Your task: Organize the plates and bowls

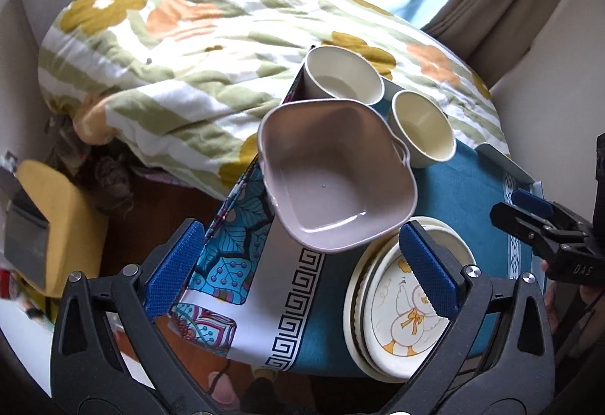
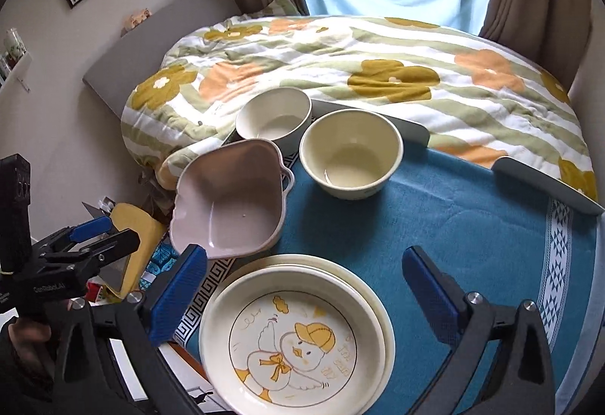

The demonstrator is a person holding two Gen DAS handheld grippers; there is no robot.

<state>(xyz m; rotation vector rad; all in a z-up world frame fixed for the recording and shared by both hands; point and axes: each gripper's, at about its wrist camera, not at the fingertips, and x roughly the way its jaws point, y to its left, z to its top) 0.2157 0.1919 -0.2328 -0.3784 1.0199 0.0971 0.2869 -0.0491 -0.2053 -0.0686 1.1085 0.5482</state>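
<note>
Both tongs open over dishes on the teal-clothed table.

Left tongs point(image 1: 302, 264) spread wide, empty, above the near-left edge; right tongs point(image 2: 304, 286) likewise spread, gripping nothing, over the duck plate point(image 2: 298, 339). Plate stacked on other plates at the near edge. Pink square bowl point(image 2: 230, 203) tilted at the left edge; two cream bowls point(image 2: 351, 158) point(image 2: 274, 118) along the far edge, beside the floral quilt point(image 2: 378, 75).

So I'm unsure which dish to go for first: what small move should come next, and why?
Probably ease the open left gripper forward onto the pink square bowl. It sits tilted at the table's left edge, just ahead of those fingers, while the two cream bowls sit upright and the duck plate already rests on a stack.
</note>
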